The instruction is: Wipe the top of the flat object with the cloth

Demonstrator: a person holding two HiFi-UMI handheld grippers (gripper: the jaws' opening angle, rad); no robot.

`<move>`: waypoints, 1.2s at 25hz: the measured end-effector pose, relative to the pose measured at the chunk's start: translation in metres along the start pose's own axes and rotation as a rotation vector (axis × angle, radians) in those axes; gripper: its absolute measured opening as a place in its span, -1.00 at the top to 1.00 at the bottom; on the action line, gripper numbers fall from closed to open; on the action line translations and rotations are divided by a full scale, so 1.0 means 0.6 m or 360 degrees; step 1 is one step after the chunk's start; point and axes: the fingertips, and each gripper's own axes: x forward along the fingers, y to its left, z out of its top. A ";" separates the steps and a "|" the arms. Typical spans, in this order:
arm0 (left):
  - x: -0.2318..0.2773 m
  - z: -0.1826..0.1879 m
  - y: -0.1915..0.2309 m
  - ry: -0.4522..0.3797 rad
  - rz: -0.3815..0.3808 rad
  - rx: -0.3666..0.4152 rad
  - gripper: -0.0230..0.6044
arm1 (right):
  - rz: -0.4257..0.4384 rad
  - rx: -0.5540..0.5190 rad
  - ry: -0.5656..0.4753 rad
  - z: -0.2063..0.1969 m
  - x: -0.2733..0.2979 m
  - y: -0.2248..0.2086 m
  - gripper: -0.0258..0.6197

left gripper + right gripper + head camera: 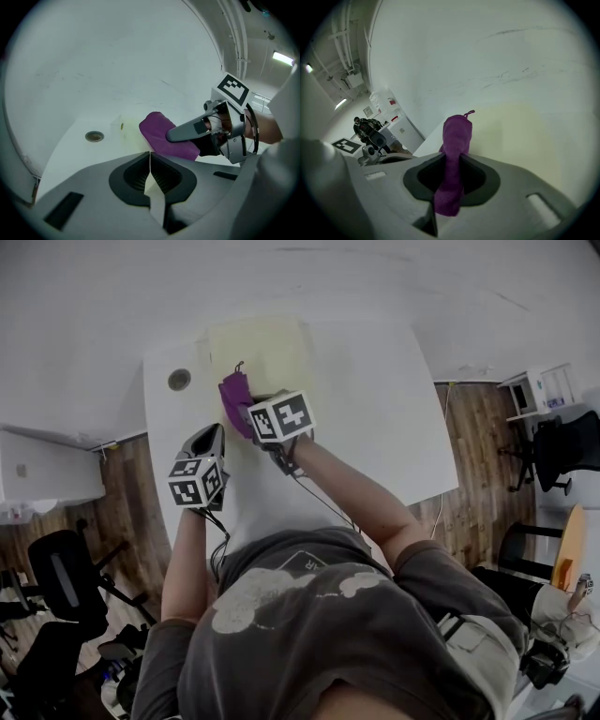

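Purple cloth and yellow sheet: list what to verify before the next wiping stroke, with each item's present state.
1. Purple cloth clamped between the right gripper jaws: ok.
2. Cloth positioned over the pale yellow sheet, at its left edge in the head view: ok.
3. Cloth pressed down onto the sheet: cannot tell.
4. Sheet lying flat on the white table: ok.
5. Left gripper, jaws together by the sheet's near edge, steadying it: cannot tell.
6. Rest of the sheet's top free of objects: ok.
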 end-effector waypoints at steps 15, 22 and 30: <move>-0.024 -0.020 0.002 0.0040 0.0014 -0.0033 0.93 | -0.0025 -0.0045 0.0067 -0.052 0.022 0.038 0.69; -0.009 -0.026 -0.018 0.0080 -0.0033 0.0012 0.93 | -0.0089 -0.0005 0.0049 -0.059 0.007 0.007 0.69; 0.011 -0.036 -0.020 0.0153 -0.0016 0.0039 0.93 | -0.0152 0.0076 0.0013 -0.063 -0.017 -0.039 0.69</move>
